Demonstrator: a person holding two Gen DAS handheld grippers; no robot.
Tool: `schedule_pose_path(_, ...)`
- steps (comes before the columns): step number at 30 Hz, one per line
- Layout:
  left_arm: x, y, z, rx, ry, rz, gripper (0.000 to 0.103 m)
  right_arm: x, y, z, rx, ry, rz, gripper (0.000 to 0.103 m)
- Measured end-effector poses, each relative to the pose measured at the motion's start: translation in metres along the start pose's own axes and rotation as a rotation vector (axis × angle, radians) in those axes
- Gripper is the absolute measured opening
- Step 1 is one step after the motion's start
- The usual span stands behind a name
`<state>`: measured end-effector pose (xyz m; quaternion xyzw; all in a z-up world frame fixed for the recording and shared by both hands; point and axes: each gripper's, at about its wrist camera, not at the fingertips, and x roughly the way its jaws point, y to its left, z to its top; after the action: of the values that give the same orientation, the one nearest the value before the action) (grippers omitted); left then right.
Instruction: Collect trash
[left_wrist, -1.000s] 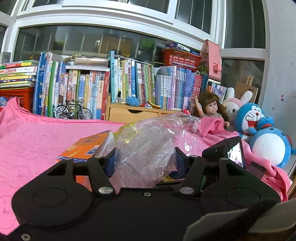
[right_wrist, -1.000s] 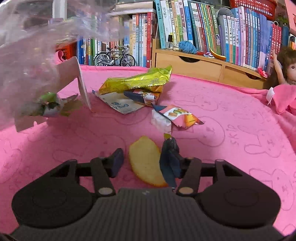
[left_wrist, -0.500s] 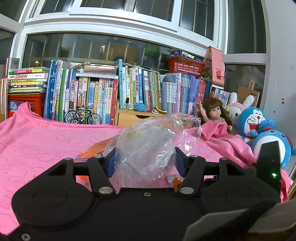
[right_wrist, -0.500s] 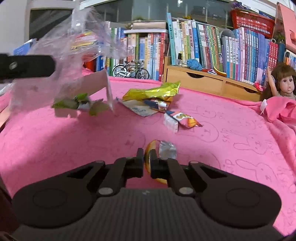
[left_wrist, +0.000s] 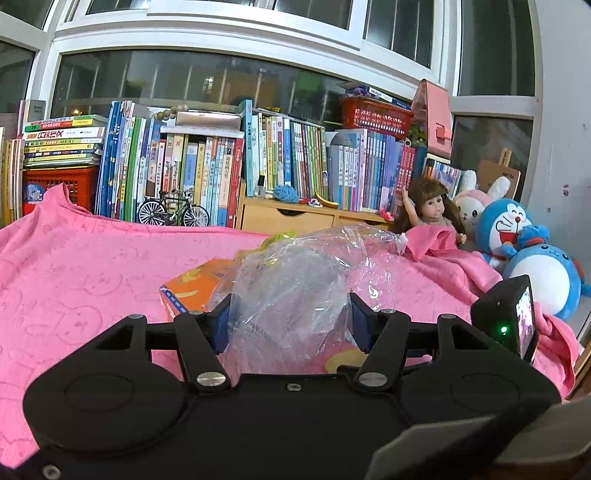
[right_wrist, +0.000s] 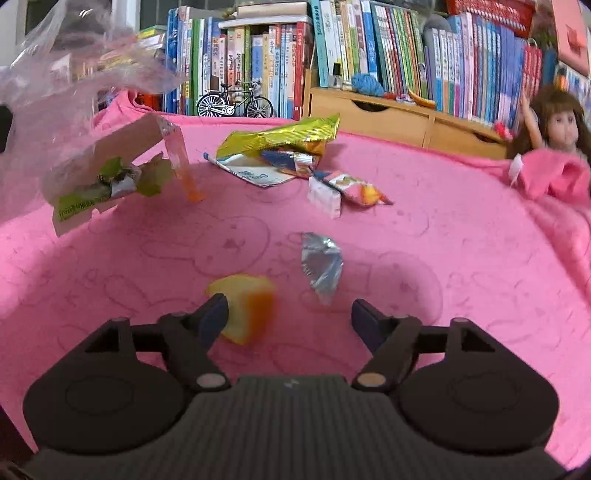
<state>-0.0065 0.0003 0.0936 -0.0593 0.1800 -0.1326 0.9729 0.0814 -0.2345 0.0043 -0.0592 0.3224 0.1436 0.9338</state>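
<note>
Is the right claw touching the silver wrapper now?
Apart. The right wrist view shows the open right claw with pink cloth visible between the silver wrapper and both fingers.

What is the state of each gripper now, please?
Left gripper: jaws wide apart around the clear plastic bag; a firm grip cannot be told.
Right gripper: open, holding nothing.

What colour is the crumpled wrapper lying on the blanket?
Shiny silver wrapper, clearest in the right wrist view.
</note>
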Motion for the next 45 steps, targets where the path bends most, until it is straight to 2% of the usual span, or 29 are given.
schedule_pose_path(6,-0.002,-0.002,-0.008,0.006,0.014,-0.004,0.059,-0.011,0.001,-0.003,0.069,-0.005,0.116,0.083)
schedule_pose_path(9,-0.002,-0.002,-0.011,0.010,0.018,0.004,0.059,-0.016,0.010,-0.002,0.061,-0.014,0.159,0.083)
schedule_pose_path(15,-0.004,0.002,-0.016,0.006,0.032,0.020,0.059,-0.008,0.036,-0.006,-0.056,-0.012,0.088,0.082)
schedule_pose_path(16,-0.004,0.002,-0.017,0.008,0.034,0.023,0.059,-0.006,0.039,-0.007,-0.060,-0.010,0.083,0.070)
schedule_pose_path(17,-0.004,0.003,-0.017,0.008,0.036,0.025,0.059,-0.006,0.041,-0.008,-0.064,-0.016,0.073,0.063)
schedule_pose_path(18,-0.005,0.003,-0.018,0.008,0.038,0.028,0.059,-0.007,0.043,-0.008,-0.068,-0.029,0.068,0.061)
schedule_pose_path(22,-0.009,0.007,-0.020,0.014,0.036,0.043,0.059,-0.018,0.044,-0.009,-0.073,-0.074,0.049,0.044)
schedule_pose_path(26,-0.014,0.010,-0.022,0.006,0.037,0.049,0.059,-0.032,0.043,-0.011,-0.071,-0.106,0.047,0.039)
schedule_pose_path(30,-0.025,0.012,-0.029,-0.014,0.048,0.046,0.059,-0.054,0.044,-0.018,-0.064,-0.137,0.063,0.038)
schedule_pose_path(34,-0.047,0.011,-0.047,-0.054,0.071,0.027,0.059,-0.083,0.045,-0.036,-0.045,-0.147,0.095,0.038)
schedule_pose_path(40,-0.081,0.002,-0.089,-0.080,0.174,-0.003,0.059,-0.125,0.054,-0.083,-0.031,-0.109,0.145,0.038)
schedule_pose_path(45,-0.109,-0.013,-0.114,0.028,0.202,0.022,0.059,-0.147,0.060,-0.119,0.003,-0.049,0.169,0.038)
